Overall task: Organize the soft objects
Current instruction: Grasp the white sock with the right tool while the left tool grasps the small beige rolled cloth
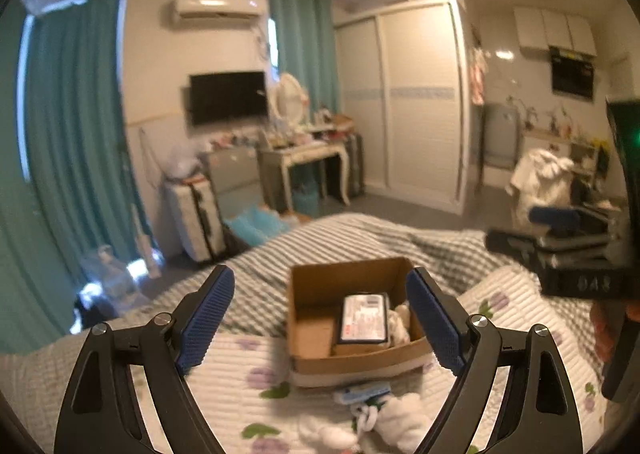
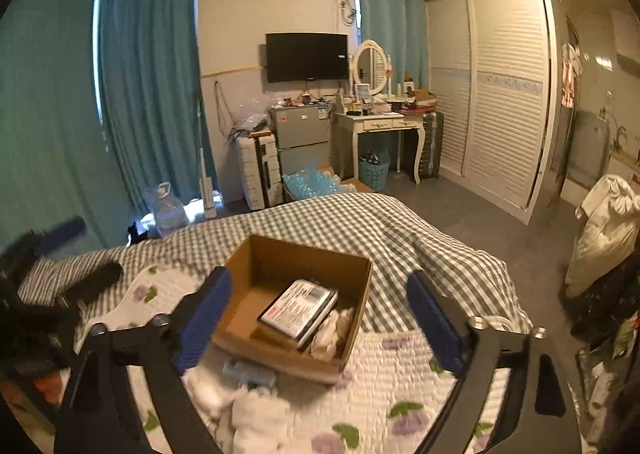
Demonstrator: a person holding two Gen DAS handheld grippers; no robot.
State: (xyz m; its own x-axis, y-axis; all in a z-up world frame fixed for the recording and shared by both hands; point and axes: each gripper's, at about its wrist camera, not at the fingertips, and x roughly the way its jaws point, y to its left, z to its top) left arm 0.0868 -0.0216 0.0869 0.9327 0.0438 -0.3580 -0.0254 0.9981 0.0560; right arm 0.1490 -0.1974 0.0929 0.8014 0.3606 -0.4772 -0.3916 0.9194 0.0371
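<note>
Blue-padded jaws of the left gripper and right gripper spread wide, holding nothing, above the cardboard box.

Left wrist view: above bed, facing cardboard box (near). Right wrist view: same heading, from the right; shared: box, television.

Teal curtains, wall television, white wardrobe (louvred doors), grey floor

Left gripper hovering spread wide over cardboard box sitting on quilt; white cloths lying beside it.
</note>
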